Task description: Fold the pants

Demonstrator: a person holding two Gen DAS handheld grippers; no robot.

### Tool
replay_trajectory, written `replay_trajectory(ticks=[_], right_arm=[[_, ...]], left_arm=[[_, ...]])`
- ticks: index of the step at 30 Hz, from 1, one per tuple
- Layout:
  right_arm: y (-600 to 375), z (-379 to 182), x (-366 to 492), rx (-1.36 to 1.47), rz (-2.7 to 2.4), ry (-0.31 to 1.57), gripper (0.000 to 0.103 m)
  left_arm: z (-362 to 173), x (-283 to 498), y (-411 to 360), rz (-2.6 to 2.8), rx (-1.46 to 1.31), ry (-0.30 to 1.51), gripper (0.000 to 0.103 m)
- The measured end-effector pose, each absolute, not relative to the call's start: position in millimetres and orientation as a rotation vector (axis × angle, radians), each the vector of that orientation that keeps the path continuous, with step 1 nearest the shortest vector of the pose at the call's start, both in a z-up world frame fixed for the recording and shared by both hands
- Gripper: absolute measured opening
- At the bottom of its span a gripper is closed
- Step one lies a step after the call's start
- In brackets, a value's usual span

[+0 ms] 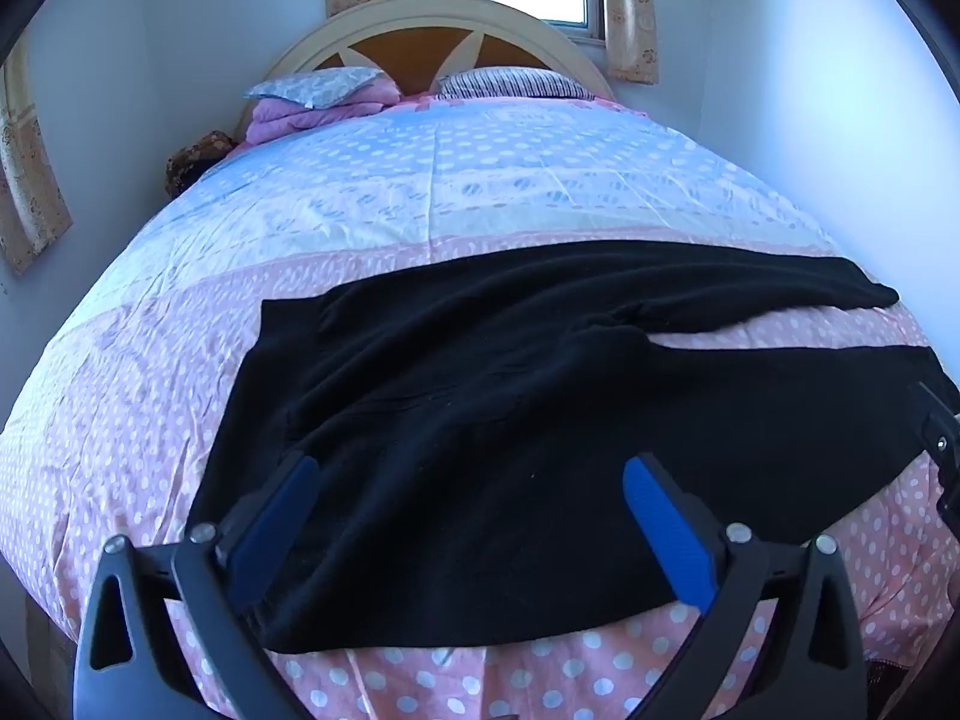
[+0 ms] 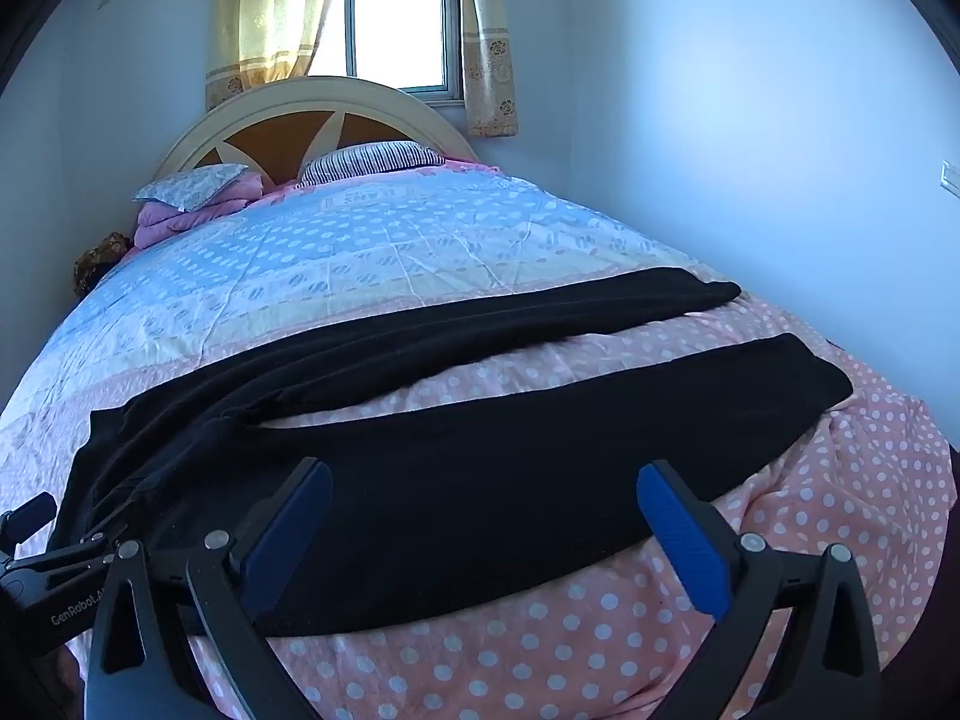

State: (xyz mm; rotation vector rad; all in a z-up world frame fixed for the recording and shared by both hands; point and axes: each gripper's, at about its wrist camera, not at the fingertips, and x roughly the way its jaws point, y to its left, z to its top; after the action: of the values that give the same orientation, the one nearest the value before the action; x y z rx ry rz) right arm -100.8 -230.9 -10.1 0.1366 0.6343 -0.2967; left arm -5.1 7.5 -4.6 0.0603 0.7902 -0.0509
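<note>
Black pants (image 1: 480,396) lie spread flat across the near end of the bed, waist to the left, two legs reaching right. In the right wrist view the pants (image 2: 480,468) show both legs apart, with pink sheet between them. My left gripper (image 1: 471,480) is open and empty, hovering over the waist part near the bed's front edge. My right gripper (image 2: 485,483) is open and empty, over the near leg. The left gripper's body shows at the lower left of the right wrist view (image 2: 48,576). The right gripper's body shows at the right edge of the left wrist view (image 1: 942,438).
The bed (image 1: 420,192) has a pink and blue polka-dot cover. Pillows (image 1: 318,87) and a folded pink blanket (image 1: 300,114) lie by the headboard (image 1: 432,18). Walls close in on both sides. A window (image 2: 399,18) with curtains is behind the headboard.
</note>
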Motion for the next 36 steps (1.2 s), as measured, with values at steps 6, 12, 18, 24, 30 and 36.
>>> replay_trajectory(ticks=[6,12,18,24,30,36], right_arm=[[-230.8,-9.9,-100.8,0.135,-0.293,0.640,0.102],[-229.7,-11.4,-98.9,0.134,-0.295,0.646,0.102],[-228.5,-12.7,-95.7,0.130,-0.288,0.657,0.102],[-225.5,-14.5,-89.4,0.116,-0.281,0.674,0.102],[-221.7,-14.1,-78.8,0.093,-0.269,0.687,0.102],[-223.1,-12.1,-61.8,0.088,-0.276,0.696,0.102]], left_arm=[[-3.7,-3.7,0.1,-0.059,0.069,0.789,0.103],[-4.3,-3.1,-1.5,-0.062,0.077,0.788,0.103],[-5.4,-0.7,3.3,-0.061,0.069,0.791,0.103],[-4.4,0.1,5.4,-0.048,0.071,0.780,0.103],[-7.0,13.0,21.9,-0.063,0.025,0.819,0.103],[-9.0,24.3,41.9,-0.018,0.040,0.828,0.103]])
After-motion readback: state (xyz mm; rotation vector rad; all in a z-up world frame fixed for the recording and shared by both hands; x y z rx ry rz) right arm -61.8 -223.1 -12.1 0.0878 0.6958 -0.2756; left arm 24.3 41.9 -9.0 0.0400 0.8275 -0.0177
